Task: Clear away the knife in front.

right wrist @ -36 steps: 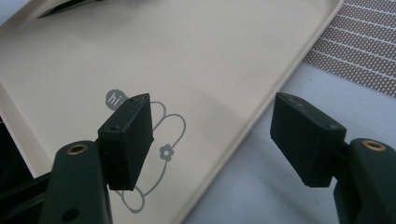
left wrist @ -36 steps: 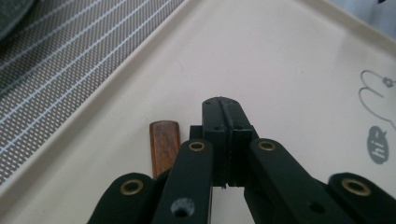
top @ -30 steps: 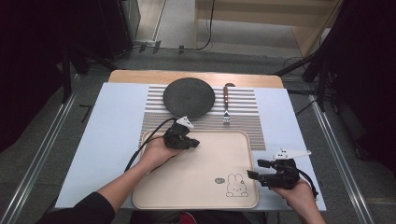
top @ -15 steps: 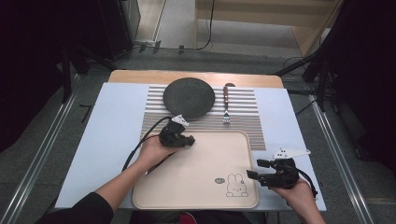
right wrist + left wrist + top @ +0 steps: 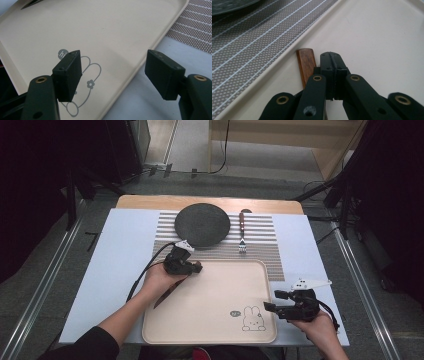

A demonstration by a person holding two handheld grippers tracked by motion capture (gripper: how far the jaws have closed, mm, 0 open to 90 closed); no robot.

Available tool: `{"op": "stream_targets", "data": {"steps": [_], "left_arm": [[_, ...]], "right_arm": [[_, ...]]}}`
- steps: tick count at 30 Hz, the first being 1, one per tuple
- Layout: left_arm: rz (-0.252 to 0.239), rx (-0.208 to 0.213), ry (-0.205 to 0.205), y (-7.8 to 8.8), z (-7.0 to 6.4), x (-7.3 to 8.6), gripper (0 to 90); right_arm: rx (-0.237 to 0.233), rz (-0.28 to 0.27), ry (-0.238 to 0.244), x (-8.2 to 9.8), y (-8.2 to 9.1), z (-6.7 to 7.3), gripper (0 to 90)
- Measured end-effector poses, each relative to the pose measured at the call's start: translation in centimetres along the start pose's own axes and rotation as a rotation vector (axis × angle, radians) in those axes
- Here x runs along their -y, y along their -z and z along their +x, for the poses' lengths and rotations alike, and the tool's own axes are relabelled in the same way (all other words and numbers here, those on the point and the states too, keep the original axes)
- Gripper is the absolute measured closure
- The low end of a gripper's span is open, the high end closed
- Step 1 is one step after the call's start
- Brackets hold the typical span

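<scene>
A beige tray [image 5: 225,290] with a bunny drawing lies at the near middle of the table. A knife with a wooden handle [image 5: 306,65] rests along the tray's left part, and its blade [image 5: 164,297] shows beside the person's left hand. My left gripper [image 5: 197,268] is at the tray's far left corner. Its jaws are shut with nothing between them [image 5: 332,56], and the knife handle lies just left of them. My right gripper [image 5: 270,306] hovers open over the tray's near right edge, beside the bunny [image 5: 113,70].
A dark round plate [image 5: 202,224] sits on a striped placemat [image 5: 265,245] beyond the tray. A fork [image 5: 242,231] with a wooden handle lies on the mat to the plate's right. A pale blue sheet covers the table around them.
My left gripper has shifted a little left and toward the tray's far edge. The right gripper has stayed where it was.
</scene>
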State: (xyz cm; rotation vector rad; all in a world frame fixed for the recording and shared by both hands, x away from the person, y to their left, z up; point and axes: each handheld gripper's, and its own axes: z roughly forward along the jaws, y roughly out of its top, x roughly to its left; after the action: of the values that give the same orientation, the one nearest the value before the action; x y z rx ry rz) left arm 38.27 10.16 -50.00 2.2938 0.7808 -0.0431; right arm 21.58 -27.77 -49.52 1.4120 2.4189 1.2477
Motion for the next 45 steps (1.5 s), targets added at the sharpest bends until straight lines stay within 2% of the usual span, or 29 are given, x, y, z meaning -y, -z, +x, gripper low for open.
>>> {"op": "stream_targets", "data": {"steps": [14, 23, 31, 39, 45], "left_arm": [[-0.001, -0.031, 0.024, 1.4, 1.2, 1.0, 89.2], [-0.005, -0.052, 0.054, 2.6, 2.0, 1.9, 89.2], [-0.004, -0.064, 0.061, 3.7, 2.6, 2.9, 89.2], [-0.008, -0.074, 0.090, 4.7, 3.3, 3.7, 89.1], [-0.004, -0.075, 0.091, 5.4, 3.5, 4.4, 89.1]], "right_arm": [[-0.005, -0.004, 0.005, -0.2, -0.2, 0.0, 28.8], [-0.010, -0.006, 0.010, -0.5, -0.3, 0.0, 28.8], [-0.011, -0.010, 0.011, -0.7, -0.4, 0.0, 28.8], [-0.014, -0.012, 0.019, -0.9, -0.5, -0.1, 28.8], [-0.014, -0.011, 0.019, -0.9, -0.4, -0.1, 28.8]]}}
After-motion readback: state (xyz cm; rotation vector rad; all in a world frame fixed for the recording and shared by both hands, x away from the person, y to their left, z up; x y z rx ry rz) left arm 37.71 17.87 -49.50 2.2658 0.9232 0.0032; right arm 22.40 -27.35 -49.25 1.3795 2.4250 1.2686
